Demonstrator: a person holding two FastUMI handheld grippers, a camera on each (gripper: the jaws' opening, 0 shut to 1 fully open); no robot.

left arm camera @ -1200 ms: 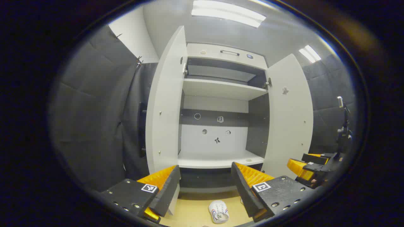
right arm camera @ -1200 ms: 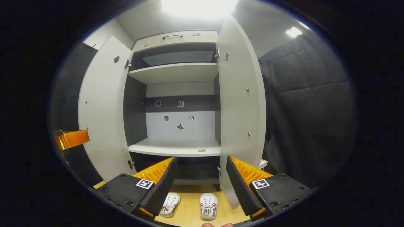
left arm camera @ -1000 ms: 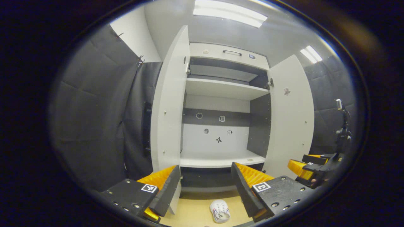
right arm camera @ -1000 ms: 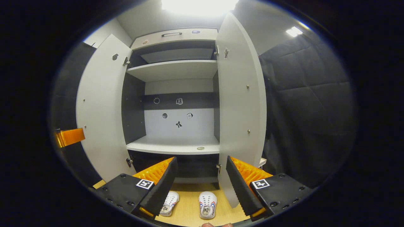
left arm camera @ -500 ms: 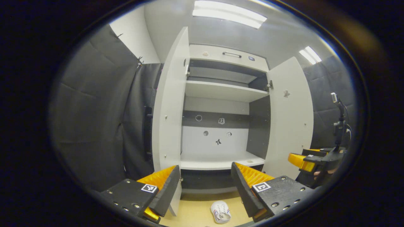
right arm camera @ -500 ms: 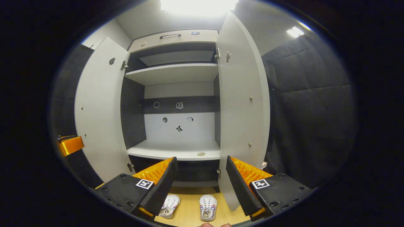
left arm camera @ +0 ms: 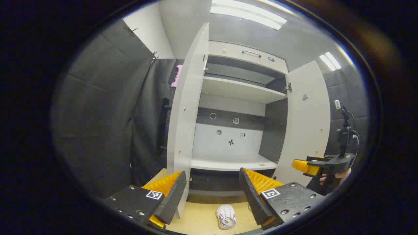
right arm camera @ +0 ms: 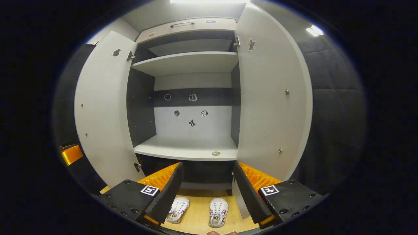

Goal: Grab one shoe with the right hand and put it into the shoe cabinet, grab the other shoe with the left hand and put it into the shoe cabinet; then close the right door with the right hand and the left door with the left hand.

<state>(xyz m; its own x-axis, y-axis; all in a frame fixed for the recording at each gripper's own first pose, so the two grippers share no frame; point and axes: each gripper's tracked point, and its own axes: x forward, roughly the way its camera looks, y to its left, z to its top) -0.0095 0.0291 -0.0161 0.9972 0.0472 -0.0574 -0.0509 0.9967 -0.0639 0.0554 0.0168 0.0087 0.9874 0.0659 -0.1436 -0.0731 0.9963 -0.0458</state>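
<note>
right claw [right arm camera: 207, 192] open; door [right arm camera: 272, 98] flanks shoes [right arm camera: 218, 207]

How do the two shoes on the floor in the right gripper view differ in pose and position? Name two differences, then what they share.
The left shoe lies angled, its toe swung to the right, while the right shoe points straight at the shoe cabinet. The left shoe is partly hidden behind a finger of the right gripper; the right shoe shows whole between the fingers. Both are white, lie on the wooden floor, and are not yet grasped.

Black padded walls [left arm camera: 94, 107], pale wood floor [right arm camera: 196, 213], bright ceiling light panels [left arm camera: 248, 11].
</note>
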